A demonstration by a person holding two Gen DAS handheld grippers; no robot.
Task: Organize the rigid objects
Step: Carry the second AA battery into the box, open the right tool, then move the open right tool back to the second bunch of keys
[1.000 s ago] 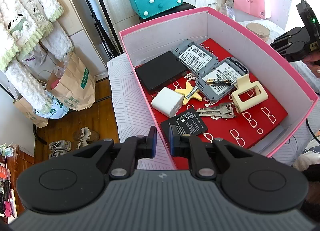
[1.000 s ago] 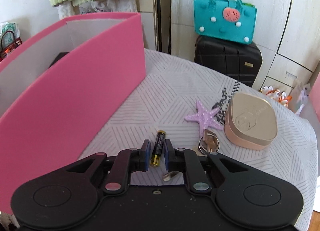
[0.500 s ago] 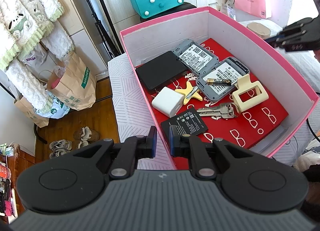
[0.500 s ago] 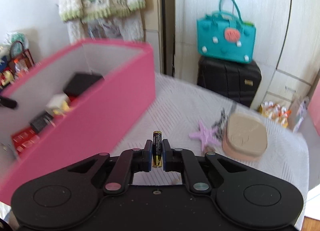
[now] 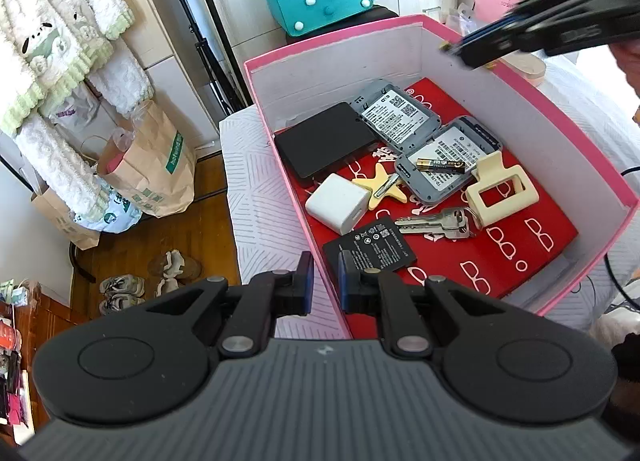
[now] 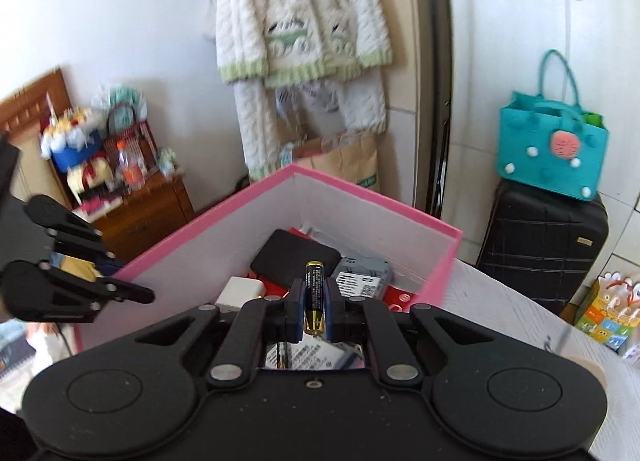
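A pink box with a red floor holds a black slab, two grey devices, a battery, a white charger, a yellow starfish, a cream clip, keys and a flat black battery. My right gripper is shut on a black and gold battery above the box; it also shows in the left wrist view. My left gripper is slightly open and empty over the box's near left wall.
The box stands on a white patterned table. A tan case lies beyond the box's right wall. A teal bag sits on a black suitcase. Paper bags and shoes stand on the wooden floor at left.
My right gripper has lifted the battery off the table and carried it left over the pink box. My left gripper has not moved.
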